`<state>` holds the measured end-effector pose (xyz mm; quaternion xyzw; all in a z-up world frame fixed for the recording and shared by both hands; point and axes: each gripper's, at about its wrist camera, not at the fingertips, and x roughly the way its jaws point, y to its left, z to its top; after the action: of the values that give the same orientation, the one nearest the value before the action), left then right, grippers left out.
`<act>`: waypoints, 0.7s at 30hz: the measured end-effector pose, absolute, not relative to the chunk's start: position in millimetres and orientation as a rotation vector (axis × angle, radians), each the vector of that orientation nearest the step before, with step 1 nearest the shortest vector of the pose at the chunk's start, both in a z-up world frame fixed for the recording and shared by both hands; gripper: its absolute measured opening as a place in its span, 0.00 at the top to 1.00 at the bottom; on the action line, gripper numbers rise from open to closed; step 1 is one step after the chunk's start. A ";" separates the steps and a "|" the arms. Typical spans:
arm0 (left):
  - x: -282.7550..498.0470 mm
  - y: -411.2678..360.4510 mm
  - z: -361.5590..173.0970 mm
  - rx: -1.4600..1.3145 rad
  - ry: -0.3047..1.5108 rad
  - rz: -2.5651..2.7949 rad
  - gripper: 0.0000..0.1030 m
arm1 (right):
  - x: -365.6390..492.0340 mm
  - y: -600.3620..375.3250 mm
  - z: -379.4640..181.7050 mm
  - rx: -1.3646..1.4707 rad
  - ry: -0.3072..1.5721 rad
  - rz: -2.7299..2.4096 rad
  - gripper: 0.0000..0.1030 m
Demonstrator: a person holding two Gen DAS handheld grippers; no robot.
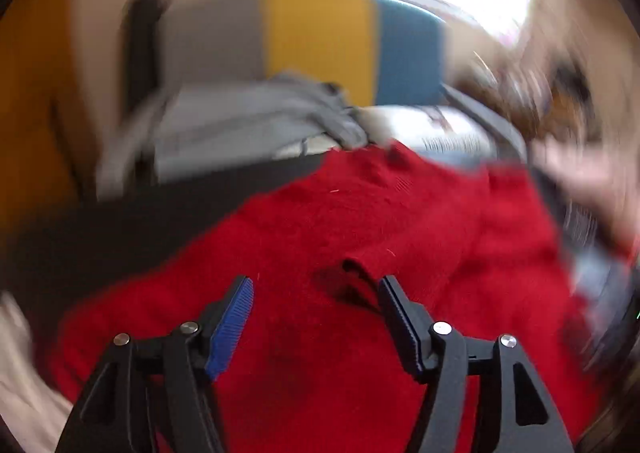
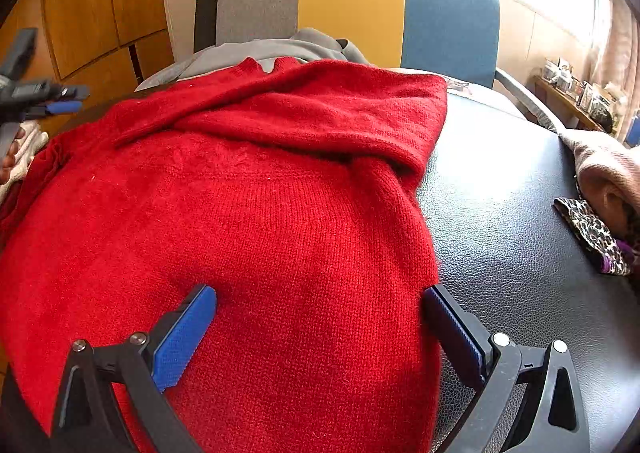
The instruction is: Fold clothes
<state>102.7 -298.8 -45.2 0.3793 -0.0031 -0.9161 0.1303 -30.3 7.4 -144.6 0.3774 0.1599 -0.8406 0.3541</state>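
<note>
Currently I'm hovering both spread grippers, left gripper and right gripper, over the partly folded red sweater on the table; further folds seem to be remaining.

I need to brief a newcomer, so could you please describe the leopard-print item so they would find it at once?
Start at the black table, where the red sweater covers the left. At the right edge lies a pinkish-beige garment. The leopard-print cloth lies against its near side, the only spotted piece there.
</note>
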 end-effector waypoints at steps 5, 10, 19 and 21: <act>85.4 -226.9 -72.6 1.181 -0.561 -2.749 0.35 | -29.7 5.6 -145.1 0.975 0.425 -2.178 0.00; 46.6 -232.5 -102.4 1.310 -0.608 -2.716 0.35 | -29.2 4.3 -145.0 0.976 0.430 -2.184 0.00; 23.2 -307.5 -86.1 1.463 0.304 -2.806 0.95 | -29.7 4.1 -144.5 0.977 0.428 -2.185 0.00; 27.2 -328.0 -67.7 1.401 0.629 -2.874 0.95 | -29.7 4.3 -144.6 0.976 0.429 -2.185 0.00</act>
<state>27.2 -328.0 -67.7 0.4294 0.1926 -0.8804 -0.0583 -29.7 4.3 -144.6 0.3764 0.1654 -0.8427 0.3477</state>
